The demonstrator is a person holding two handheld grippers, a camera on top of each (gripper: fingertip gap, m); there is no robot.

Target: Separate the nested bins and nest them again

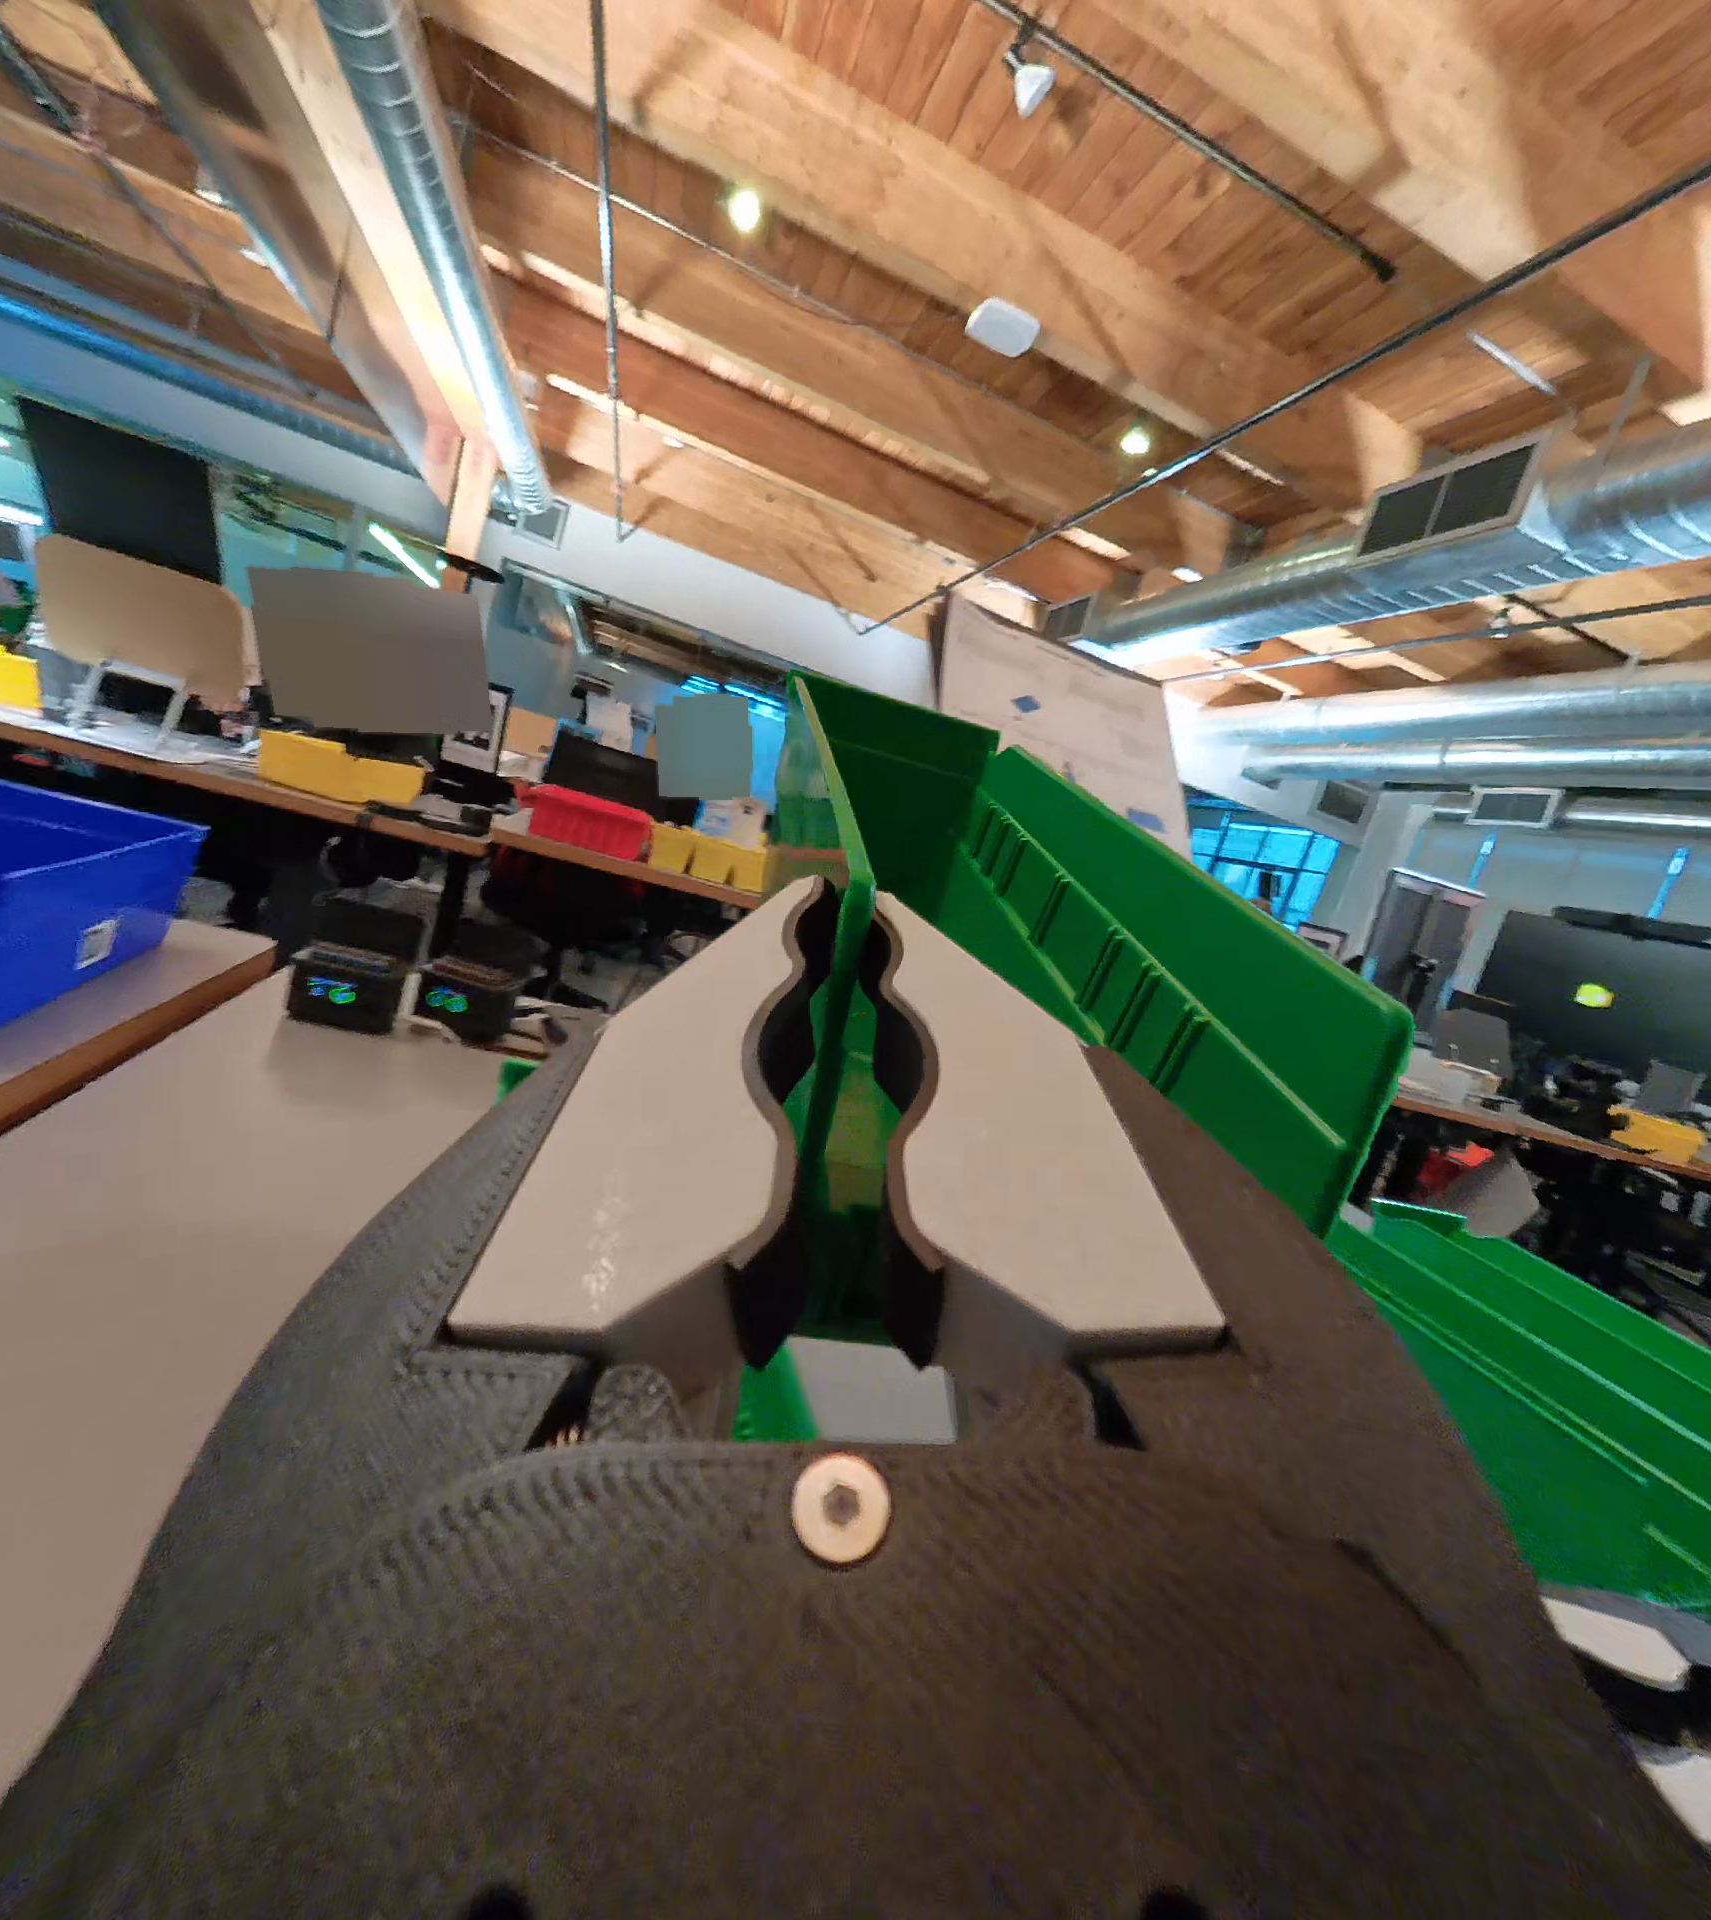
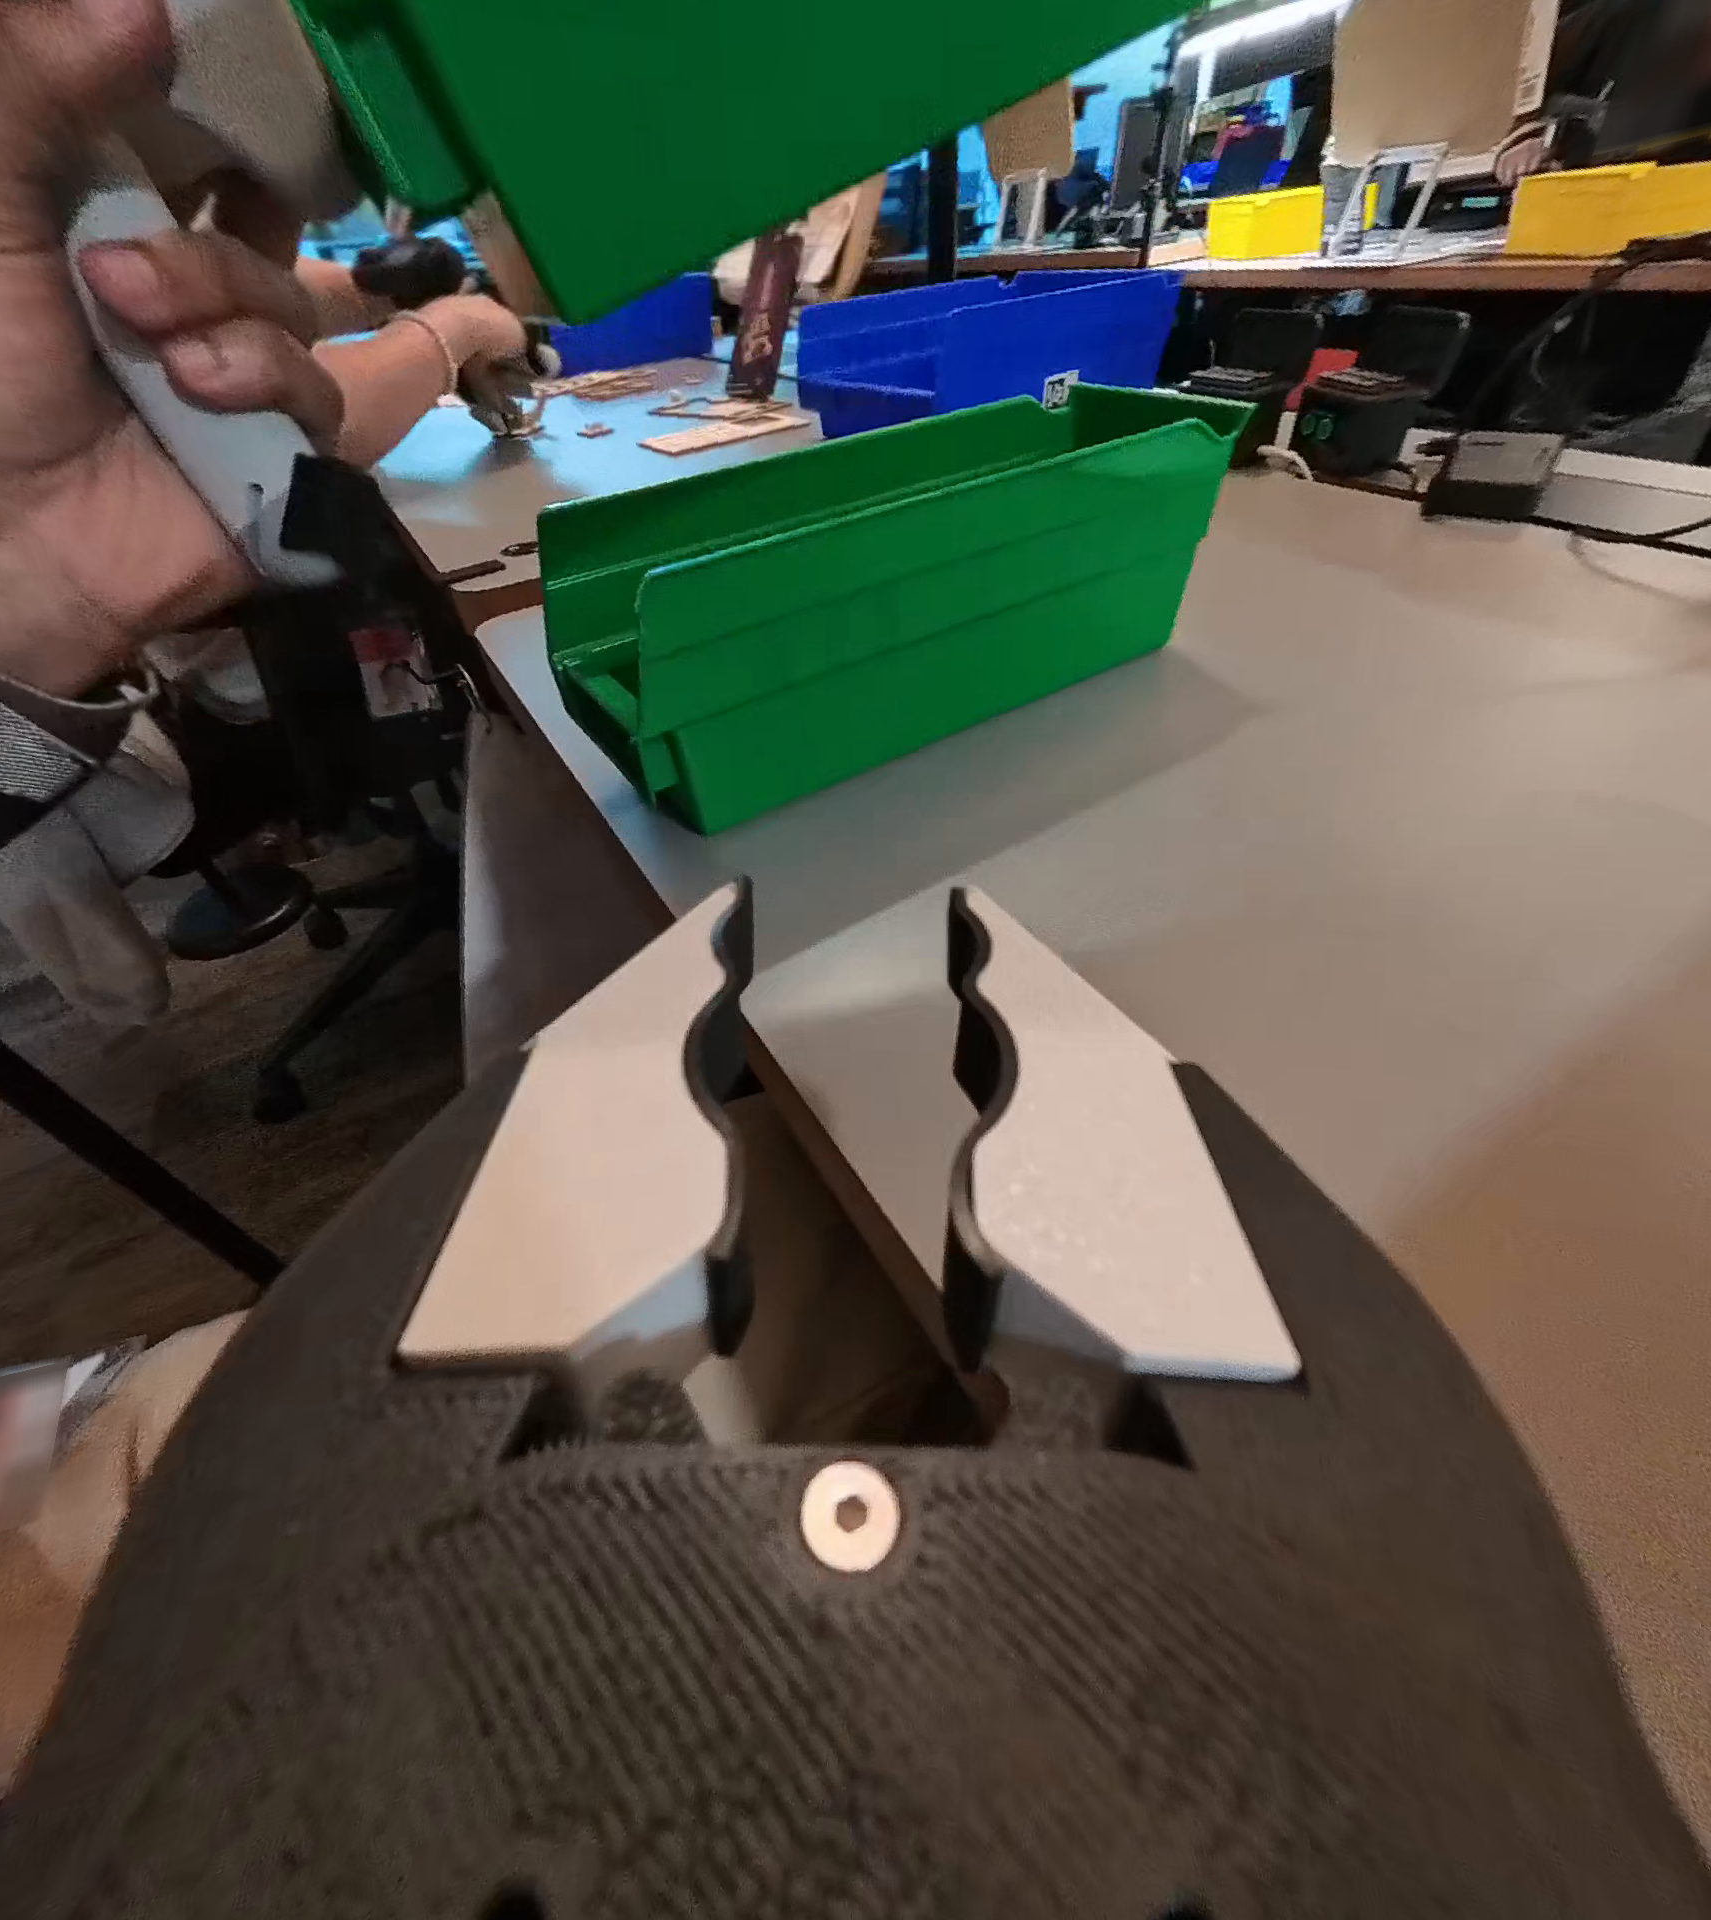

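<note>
My left gripper (image 1: 846,899) is shut on the side wall of a green bin (image 1: 1183,966) and holds it tilted up in the air. The same lifted bin shows at the top of the right wrist view (image 2: 726,135), next to the hand holding the left gripper. A second green bin (image 2: 892,634) rests on the grey table (image 2: 1402,831) near its left edge; it also shows low at the right of the left wrist view (image 1: 1557,1403). My right gripper (image 2: 851,914) is open and empty, hovering above the table's near left edge, short of the resting bin.
A blue bin (image 2: 986,343) stands behind the green one, and another blue bin (image 1: 9,904) sits on the neighbouring table. A black power brick with cable (image 2: 1495,473) lies at the table's far right. A person's arm (image 2: 415,343) works at a table beyond. Yellow bins (image 2: 1640,203) line the far desks.
</note>
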